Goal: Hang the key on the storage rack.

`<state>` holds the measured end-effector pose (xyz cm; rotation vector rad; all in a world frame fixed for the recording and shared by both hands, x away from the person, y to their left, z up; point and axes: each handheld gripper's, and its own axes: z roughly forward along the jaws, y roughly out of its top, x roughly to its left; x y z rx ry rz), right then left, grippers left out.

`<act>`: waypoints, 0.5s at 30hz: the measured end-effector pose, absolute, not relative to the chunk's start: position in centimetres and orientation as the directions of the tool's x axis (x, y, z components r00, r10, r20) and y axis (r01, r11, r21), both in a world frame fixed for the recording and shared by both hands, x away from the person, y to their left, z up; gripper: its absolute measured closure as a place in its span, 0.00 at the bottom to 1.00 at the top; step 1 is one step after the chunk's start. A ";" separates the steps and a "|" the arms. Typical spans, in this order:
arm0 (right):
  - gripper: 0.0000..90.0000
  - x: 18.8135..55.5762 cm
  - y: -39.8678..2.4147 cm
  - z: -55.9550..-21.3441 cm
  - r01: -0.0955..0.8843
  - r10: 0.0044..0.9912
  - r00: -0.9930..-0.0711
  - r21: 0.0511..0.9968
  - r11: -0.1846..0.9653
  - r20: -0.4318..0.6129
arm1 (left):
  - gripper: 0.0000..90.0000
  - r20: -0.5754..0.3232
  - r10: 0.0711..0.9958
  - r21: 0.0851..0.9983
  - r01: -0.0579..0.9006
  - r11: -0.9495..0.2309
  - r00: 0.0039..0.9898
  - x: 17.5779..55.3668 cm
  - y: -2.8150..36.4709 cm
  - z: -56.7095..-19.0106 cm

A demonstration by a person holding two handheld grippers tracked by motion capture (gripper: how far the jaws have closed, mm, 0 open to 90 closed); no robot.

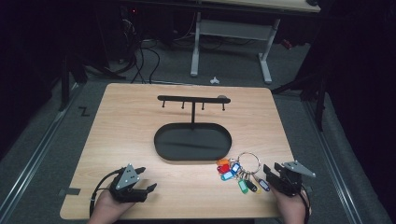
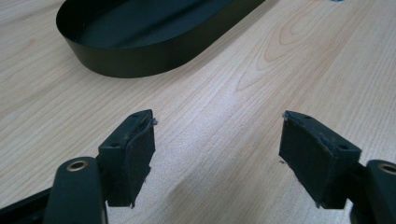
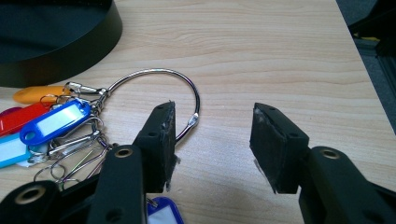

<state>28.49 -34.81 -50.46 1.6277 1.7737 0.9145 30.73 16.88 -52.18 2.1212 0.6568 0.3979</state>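
In the right gripper view the lower arc of the key ring (image 3: pixel 154 74) runs behind the left jaw and is hidden there, the coloured tags (image 3: pixel 51 122) are cut off at the left edge of the frame, and a blue tag at the bottom edge is mostly covered by the gripper body. The black oval tray (image 3: pixel 56 42) is cropped in the upper left of that frame, and in the left gripper view only its near wall (image 2: pixel 154 51) and part of its floor show at the top. In the high view the room beyond the surface (image 1: pixel 140 121) is dark and hard to read. The right gripper (image 1: pixel 275 175), at the lower right of the high view, stands about half open with nothing between its pads; its left jaw sits just beside the ring, and whether it touches the wire I cannot tell. The left gripper (image 1: pixel 148 185), at the lower left, is spread wide over bare wood and holds nothing. The ring with its tags (image 1: pixel 240 170) lies flat in the lower right of the high view, just off the tray's right end and near the surface's front edge. The hook stand (image 1: pixel 193 99) rises from the tray's far side. Open wood lies between the two grippers and to the right of the ring.
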 end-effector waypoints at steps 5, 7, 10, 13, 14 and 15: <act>0.51 28.9 -34.6 -49.8 0.630 0.992 -0.113 0.776 0.034 0.048 | 0.31 0.034 0.585 0.815 0.316 -0.486 0.810 30.7 17.2 -52.2; 0.47 29.5 -34.1 -49.4 0.654 0.990 -0.134 0.754 0.062 0.035 | 0.31 0.035 0.589 0.819 0.314 -0.480 0.808 30.6 17.4 -52.1; 0.46 29.8 -33.7 -49.1 0.677 0.988 -0.155 0.730 0.099 0.010 | 0.30 0.040 0.592 0.822 0.310 -0.478 0.805 30.6 17.4 -52.0; 0.41 30.4 -33.3 -48.8 0.721 0.984 -0.180 0.683 0.121 0.016 | 0.31 0.044 0.589 0.823 0.305 -0.479 0.807 30.7 17.4 -52.0; 0.41 30.6 -33.2 -48.8 0.739 0.982 -0.187 0.661 0.130 0.016 | 0.31 0.042 0.587 0.822 0.306 -0.481 0.808 30.7 17.4 -52.0; 0.41 30.7 -33.1 -48.8 0.750 0.981 -0.195 0.646 0.143 0.010 | 0.31 0.043 0.586 0.820 0.306 -0.483 0.809 30.7 17.3 -52.1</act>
